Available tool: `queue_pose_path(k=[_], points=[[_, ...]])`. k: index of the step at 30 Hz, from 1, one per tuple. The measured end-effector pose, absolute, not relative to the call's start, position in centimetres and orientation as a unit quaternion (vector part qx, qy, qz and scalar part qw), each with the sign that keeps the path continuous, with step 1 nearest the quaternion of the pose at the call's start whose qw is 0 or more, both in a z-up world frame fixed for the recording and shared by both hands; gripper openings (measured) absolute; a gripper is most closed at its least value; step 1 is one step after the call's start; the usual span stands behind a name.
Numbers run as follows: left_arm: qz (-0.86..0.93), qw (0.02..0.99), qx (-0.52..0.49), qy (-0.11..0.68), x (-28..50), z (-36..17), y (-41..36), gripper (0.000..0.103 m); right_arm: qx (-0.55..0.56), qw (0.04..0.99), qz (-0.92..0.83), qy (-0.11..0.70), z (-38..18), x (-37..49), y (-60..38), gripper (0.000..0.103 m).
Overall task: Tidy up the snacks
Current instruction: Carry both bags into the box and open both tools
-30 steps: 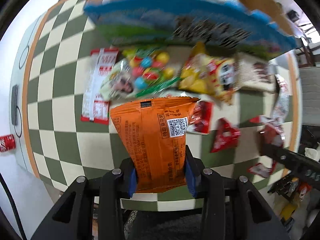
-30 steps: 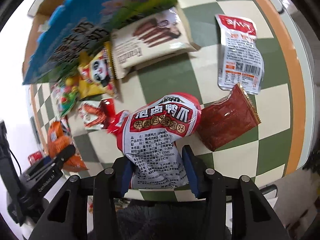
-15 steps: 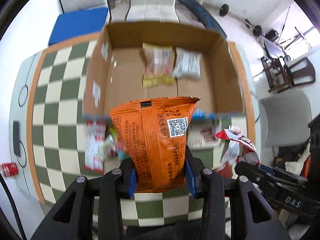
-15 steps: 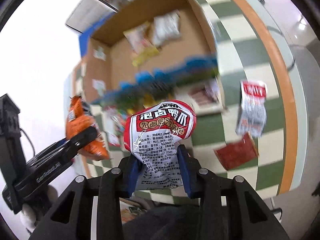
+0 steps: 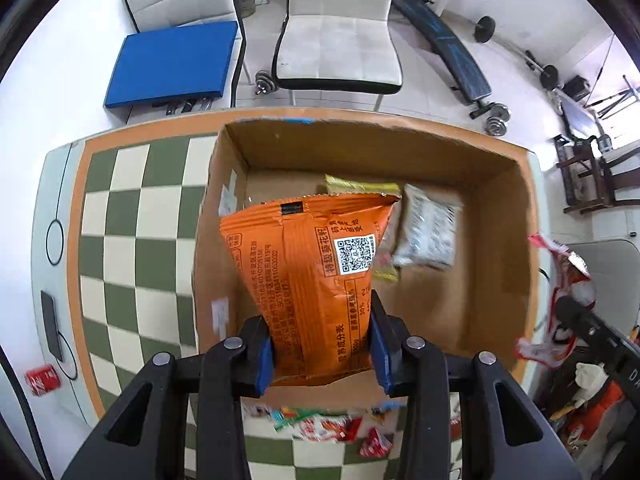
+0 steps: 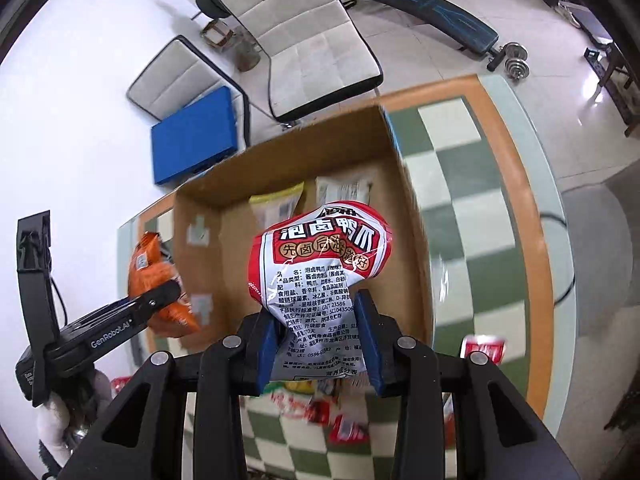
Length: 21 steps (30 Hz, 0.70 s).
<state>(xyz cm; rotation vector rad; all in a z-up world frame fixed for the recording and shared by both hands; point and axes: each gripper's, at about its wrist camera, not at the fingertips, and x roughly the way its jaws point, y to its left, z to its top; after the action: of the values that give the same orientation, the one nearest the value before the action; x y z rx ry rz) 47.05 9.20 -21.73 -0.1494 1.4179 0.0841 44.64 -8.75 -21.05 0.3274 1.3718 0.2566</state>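
My left gripper (image 5: 322, 344) is shut on an orange snack bag (image 5: 308, 264) and holds it above the open cardboard box (image 5: 516, 240). My right gripper (image 6: 316, 340) is shut on a red and white snack bag (image 6: 320, 260) and holds it over the same box (image 6: 416, 216). A yellow packet (image 5: 360, 190) and a silver packet (image 5: 428, 232) lie on the box floor. The left gripper with its orange bag also shows in the right wrist view (image 6: 160, 284); the right gripper's bag shows at the edge of the left wrist view (image 5: 568, 280).
The box stands on a green and cream checkered table (image 5: 132, 208). Several loose snack packets (image 5: 332, 428) lie on the table in front of the box. Two white chairs (image 5: 340, 28) and a blue pad (image 5: 176, 60) stand beyond the table. A red can (image 5: 42, 376) sits left.
Both grippers have risen from the table with their bags and moved forward, from above the loose snacks to over the open box.
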Motion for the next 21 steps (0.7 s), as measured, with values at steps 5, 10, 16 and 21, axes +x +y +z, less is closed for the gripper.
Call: queue_pose_path(k=[5, 10, 16, 21], points=[[0.055, 0.743, -0.063, 0.664, 50.0, -23.8, 10.6, 0.037, 0.119, 0.753, 0.096, 0.639, -23.1, 49.2, -7.3, 0.039], [0.059, 0.733, -0.064, 0.675, 52.1, -25.8, 11.5, 0.04, 0.073, 0.754, 0.07, 0.649, -24.7, 52.0, -5.8, 0.043], [0.05, 0.736, -0.076, 0.671, 53.2, -26.0, 12.0, 0.089, 0.05, 0.749, 0.052, 0.658, -26.4, 53.1, -4.8, 0.062], [0.04, 0.741, -0.083, 0.665, 53.2, -25.2, 11.9, 0.09, 0.051, 0.746, 0.054, 0.662, -26.5, 53.1, -4.6, 0.085]])
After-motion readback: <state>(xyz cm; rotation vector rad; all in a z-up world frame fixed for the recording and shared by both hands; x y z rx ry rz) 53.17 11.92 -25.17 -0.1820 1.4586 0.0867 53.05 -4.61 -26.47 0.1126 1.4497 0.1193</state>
